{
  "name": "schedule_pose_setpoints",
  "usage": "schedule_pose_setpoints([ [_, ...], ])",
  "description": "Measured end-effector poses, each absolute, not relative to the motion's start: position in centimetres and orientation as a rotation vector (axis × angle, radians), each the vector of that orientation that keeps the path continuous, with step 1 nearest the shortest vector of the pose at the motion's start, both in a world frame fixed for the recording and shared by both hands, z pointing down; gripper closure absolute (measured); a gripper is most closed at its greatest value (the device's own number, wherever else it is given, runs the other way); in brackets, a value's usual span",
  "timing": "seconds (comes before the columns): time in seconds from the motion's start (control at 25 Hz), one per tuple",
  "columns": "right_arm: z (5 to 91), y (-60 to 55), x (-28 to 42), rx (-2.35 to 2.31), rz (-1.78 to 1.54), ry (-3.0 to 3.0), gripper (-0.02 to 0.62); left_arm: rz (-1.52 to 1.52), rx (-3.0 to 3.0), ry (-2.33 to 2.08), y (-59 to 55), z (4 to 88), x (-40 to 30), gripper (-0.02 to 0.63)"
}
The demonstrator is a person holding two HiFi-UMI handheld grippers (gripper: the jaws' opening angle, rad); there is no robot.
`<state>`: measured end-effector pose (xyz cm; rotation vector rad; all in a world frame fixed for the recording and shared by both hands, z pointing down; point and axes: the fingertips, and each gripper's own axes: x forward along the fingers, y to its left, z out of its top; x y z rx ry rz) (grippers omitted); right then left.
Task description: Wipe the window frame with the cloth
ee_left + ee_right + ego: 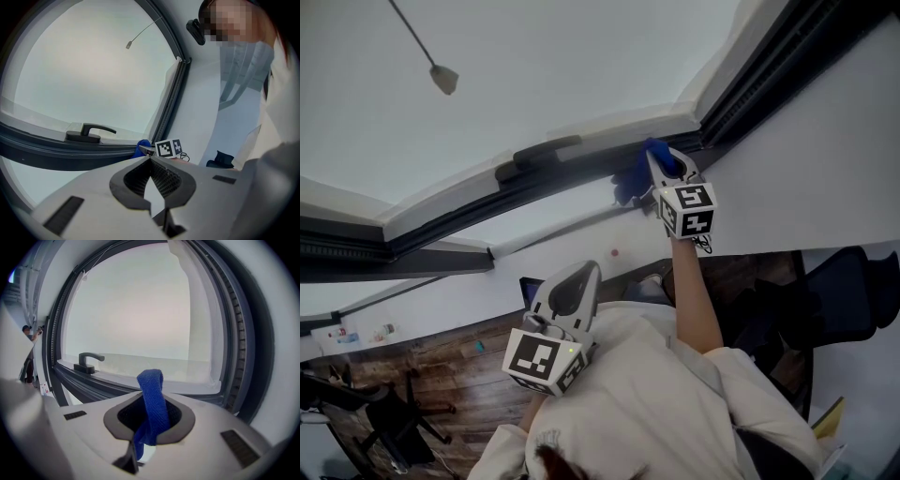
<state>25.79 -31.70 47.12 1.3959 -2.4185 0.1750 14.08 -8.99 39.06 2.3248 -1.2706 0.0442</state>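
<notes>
Up at the window frame [769,66], the blue cloth [151,394] is pinched in the right gripper's [149,427] jaws; the left gripper's [151,160] are closed, empty. Only a strip's gripped, so it could get dragged loose on the handle [539,155].

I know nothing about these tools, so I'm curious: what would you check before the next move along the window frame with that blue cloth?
1. The cloth is clamped in the right tongs: ok.
2. A loop of cloth sticks out past the tongs: ok.
3. The cloth presses on the window frame: cannot tell; it is right at the frame.
4. The left tongs are shut, empty and held back near the body: ok.
5. The handle is apart from the cloth: ok.
</notes>
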Motion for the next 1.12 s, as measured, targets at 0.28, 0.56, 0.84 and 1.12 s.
schedule_pose_setpoints([
  [0.28,47.1,-32.7,28.6,1.447,0.19,-2.376,0.541,0.028,2.336,-1.274,-9.4,38.7,15.2,0.601],
  [0.56,47.1,-33.9,32.0,1.527,0.206,-2.315,0.543,0.022,2.328,-1.296,-9.3,38.6,15.4,0.601],
  [0.84,47.1,-34.9,34.4,1.581,0.194,-2.249,0.543,0.029,2.321,-1.31,-9.1,38.6,15.4,0.601],
  [1.12,47.0,-35.1,34.8,1.607,0.181,-2.213,0.543,0.029,2.315,-1.317,-8.8,38.6,15.1,0.601],
])
